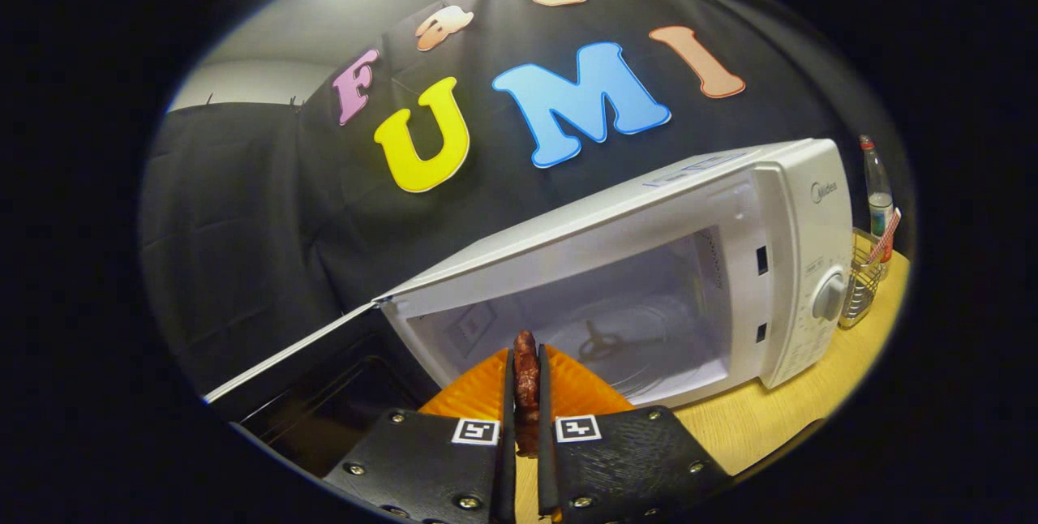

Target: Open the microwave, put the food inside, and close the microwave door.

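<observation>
Reddish-brown, glossy food (526,370), a sausage-like piece, pinched between both fingers of the claw (525,394) and standing out past the fingertips, long axis running forward along the fingers. Closed on it from either side, with no gap visible. Microwave (649,281) just ahead and slightly right of the claw, white, sitting on the wooden counter (811,402). Door (324,378) swung wide open to the left, edge-on, leaving the mouth clear. Cavity (616,321) straight beyond the food, glass turntable (649,354) and its hub visible on the floor inside. Opening judged done; food held at the threshold, not yet inside. Coming move judged a straight push forward and a touch right, over the lower lip toward the turntable, the piece's long axis already pointing in. Wire basket (861,285) and bottle (878,191) beyond the microwave's right side, well apart from this path.
</observation>
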A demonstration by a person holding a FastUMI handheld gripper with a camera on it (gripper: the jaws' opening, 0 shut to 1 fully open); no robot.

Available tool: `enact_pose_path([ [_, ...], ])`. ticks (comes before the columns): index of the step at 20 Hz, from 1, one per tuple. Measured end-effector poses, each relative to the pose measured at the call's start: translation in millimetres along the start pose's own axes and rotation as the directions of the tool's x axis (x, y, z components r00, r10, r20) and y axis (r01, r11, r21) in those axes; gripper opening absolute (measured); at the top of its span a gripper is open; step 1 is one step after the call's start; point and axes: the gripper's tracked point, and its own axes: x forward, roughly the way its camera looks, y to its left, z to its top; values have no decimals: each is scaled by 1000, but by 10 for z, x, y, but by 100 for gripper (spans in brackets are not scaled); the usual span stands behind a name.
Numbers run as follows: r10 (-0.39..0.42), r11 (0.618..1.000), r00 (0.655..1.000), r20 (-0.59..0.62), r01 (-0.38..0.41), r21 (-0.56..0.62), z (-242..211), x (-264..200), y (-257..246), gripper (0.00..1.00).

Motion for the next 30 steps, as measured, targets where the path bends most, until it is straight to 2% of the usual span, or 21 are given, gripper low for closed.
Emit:
enact_pose_path([
  [8,-85,996,995,55,85,2,40,641,-135,11],
  [15,-136,987,987,81,128,96,45,1055,-301,11],
  [17,-191,979,974,117,182,86,103,1113,-464,12],
  [19,-237,971,960,146,234,42,81,1188,-635,20],
  [20,-266,964,955,135,264,31,33,1223,-746,22],
  [21,-286,958,952,107,285,28,-32,1232,-833,29],
  [24,-278,961,959,63,278,4,-147,1195,-909,50],
  [25,-282,959,958,58,283,-4,-155,1169,-916,64],
  [26,-274,961,960,57,275,-12,-181,1148,-885,64],
  [27,-283,958,956,73,286,-35,-148,1112,-874,69],
  [29,-279,953,953,118,290,-83,-30,1017,-796,87],
  [30,-252,960,961,117,263,-98,-22,967,-683,87],
])
